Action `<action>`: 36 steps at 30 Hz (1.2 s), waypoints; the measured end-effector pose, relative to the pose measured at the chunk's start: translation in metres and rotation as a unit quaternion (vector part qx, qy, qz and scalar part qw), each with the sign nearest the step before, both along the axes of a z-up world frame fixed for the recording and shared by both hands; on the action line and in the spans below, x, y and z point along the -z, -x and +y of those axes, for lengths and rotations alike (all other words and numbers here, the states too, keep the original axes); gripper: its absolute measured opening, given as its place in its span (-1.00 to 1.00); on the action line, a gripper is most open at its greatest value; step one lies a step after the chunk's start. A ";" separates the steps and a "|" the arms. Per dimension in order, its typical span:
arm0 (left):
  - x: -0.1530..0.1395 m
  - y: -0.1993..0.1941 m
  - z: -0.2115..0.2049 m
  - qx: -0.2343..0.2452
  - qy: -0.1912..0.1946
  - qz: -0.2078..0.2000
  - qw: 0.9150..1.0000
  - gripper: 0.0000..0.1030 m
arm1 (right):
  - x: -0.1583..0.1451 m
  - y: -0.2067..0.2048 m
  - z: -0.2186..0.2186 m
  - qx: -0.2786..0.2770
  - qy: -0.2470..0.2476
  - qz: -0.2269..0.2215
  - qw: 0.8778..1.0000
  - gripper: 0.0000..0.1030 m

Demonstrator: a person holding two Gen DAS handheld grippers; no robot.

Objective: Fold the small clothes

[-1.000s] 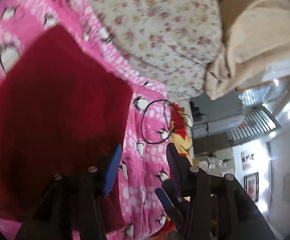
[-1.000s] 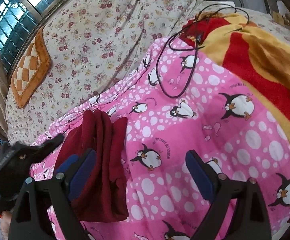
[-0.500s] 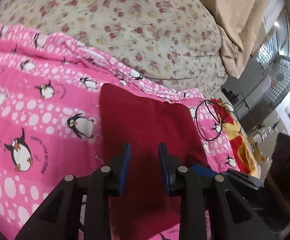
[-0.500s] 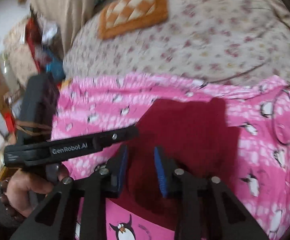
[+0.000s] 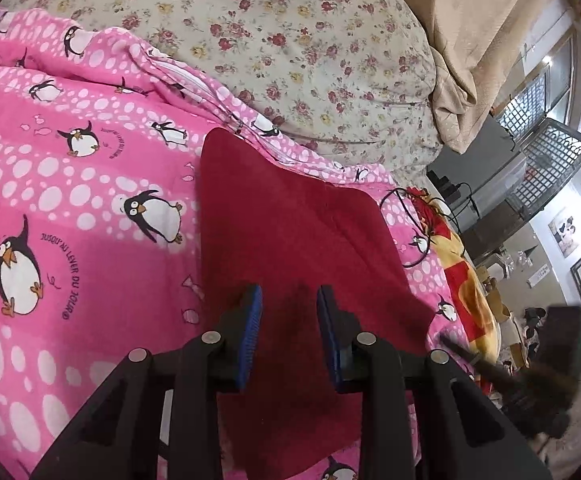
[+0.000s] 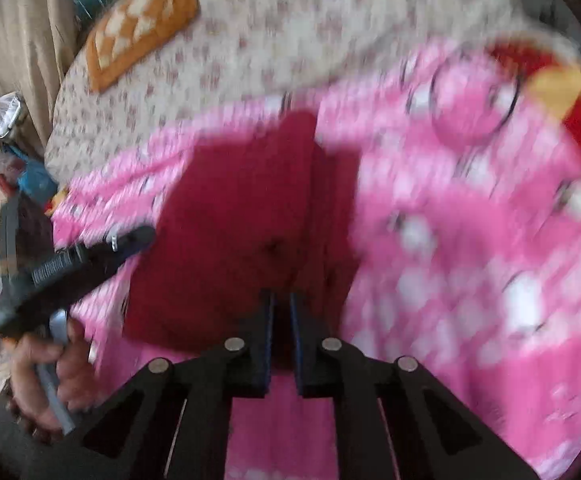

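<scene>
**A:** Where's the garment?

**B:** The red cloth (image 5: pixel 290 220) lies spread on the pink penguin blanket (image 5: pixel 90 200), which covers the bed. Its far corner reaches nearly to the flowered sheet (image 5: pixel 290 40). A crease runs along it, so I judge it is already doubled at least once.

**A:** And the claws?

**B:** Both are at the near edge, side by side. The left claw (image 5: pixel 289 300) is narrowed to a slim gap with cloth showing through it. I cannot tell whether the pads actually pinch the fabric. The right claw (image 6: pixel 281 308) is closing, its pads almost together. The cloth's near hem runs into the slit between them, though that view is blurred.

**A:** Why take the same edge with both?

**B:** My guess is that two grips along one hem keep it straight. If the edge is then carried over to the far side, it should land as a clean line instead of a droop in the middle.

**A:** Anything that could spoil it?

**B:** The blanket is soft and rumpled, so a claw could catch blanket along with the cloth. A looped cable (image 5: pixel 418 232) lies just beyond the cloth's right side, near enough to snag. The left grip looks uncertain too. If it holds nothing, one corner would lag.
</scene>
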State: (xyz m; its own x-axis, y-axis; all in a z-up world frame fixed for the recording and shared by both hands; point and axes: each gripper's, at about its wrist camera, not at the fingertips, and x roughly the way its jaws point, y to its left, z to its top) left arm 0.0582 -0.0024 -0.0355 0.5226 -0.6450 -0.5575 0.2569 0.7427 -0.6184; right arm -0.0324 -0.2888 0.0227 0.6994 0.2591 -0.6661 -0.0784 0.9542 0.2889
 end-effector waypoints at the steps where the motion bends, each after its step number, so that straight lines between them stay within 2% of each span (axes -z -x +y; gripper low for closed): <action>1: 0.000 0.000 0.000 0.000 -0.001 0.000 1.000 -0.80 | -0.011 -0.001 0.008 -0.007 0.009 -0.034 0.999 -0.79; 3: 0.000 0.001 0.000 -0.001 -0.008 -0.004 1.000 -0.80 | -0.015 -0.012 0.027 -0.032 0.041 -0.053 0.997 -0.79; 4: 0.000 0.002 -0.002 -0.001 -0.016 -0.008 1.000 -0.80 | -0.011 -0.020 0.035 -0.043 0.061 -0.048 0.996 -0.79; 6: -0.002 0.004 -0.005 -0.001 -0.034 -0.018 0.999 -0.80 | 0.005 -0.036 0.049 -0.046 0.106 -0.017 0.993 -0.79; 7: -0.003 0.007 -0.008 0.001 -0.047 -0.025 0.999 -0.80 | 0.014 -0.040 0.051 -0.024 0.150 -0.004 0.988 -0.81; 8: -0.003 0.008 -0.010 0.002 -0.055 -0.030 0.998 -0.80 | 0.019 -0.041 0.050 -0.013 0.164 0.005 0.986 -0.92; 10: -0.005 0.010 -0.016 0.004 -0.074 -0.039 0.996 -0.80 | 0.029 -0.044 0.040 -0.010 0.142 0.032 0.989 -0.93; 15: -0.005 0.009 -0.017 0.005 -0.074 -0.040 0.996 -0.79 | 0.038 -0.043 0.041 -0.002 0.161 0.024 0.987 -0.94; 18: -0.004 0.008 -0.017 0.005 -0.071 -0.038 0.997 -0.79 | 0.047 -0.049 0.031 0.016 0.123 0.033 0.992 -0.93; 23: -0.005 0.009 -0.018 0.005 -0.082 -0.042 0.996 -0.79 | 0.047 -0.052 0.030 0.008 0.120 0.038 0.992 -0.93; 25: -0.007 0.011 -0.016 -0.001 -0.086 -0.041 0.995 -0.79 | 0.037 -0.042 0.031 0.010 0.111 0.016 0.994 -0.94; 27: -0.011 0.016 -0.013 -0.008 -0.091 -0.042 0.995 -0.79 | 0.021 -0.020 0.043 -0.001 0.130 -0.031 0.991 -0.94; 29: -0.016 0.022 -0.013 -0.017 -0.107 -0.046 0.993 -0.79 | 0.013 -0.001 0.057 -0.030 0.143 -0.059 0.987 -0.94; 31: -0.023 0.032 -0.018 -0.025 -0.143 -0.066 0.987 -0.79 | 0.020 0.005 0.065 -0.041 0.153 -0.040 0.987 -0.93; 33: -0.022 0.037 -0.026 -0.021 -0.172 -0.075 0.982 -0.79 | 0.045 -0.004 0.062 -0.029 0.156 0.031 0.987 -0.92; 34: -0.015 0.036 -0.033 -0.011 -0.186 -0.067 0.980 -0.78 | 0.052 -0.007 0.058 -0.025 0.142 0.046 0.988 -0.91; 36: -0.006 0.037 -0.037 -0.016 -0.212 -0.065 0.975 -0.74 | 0.044 -0.010 0.053 -0.017 0.116 0.045 0.992 -0.91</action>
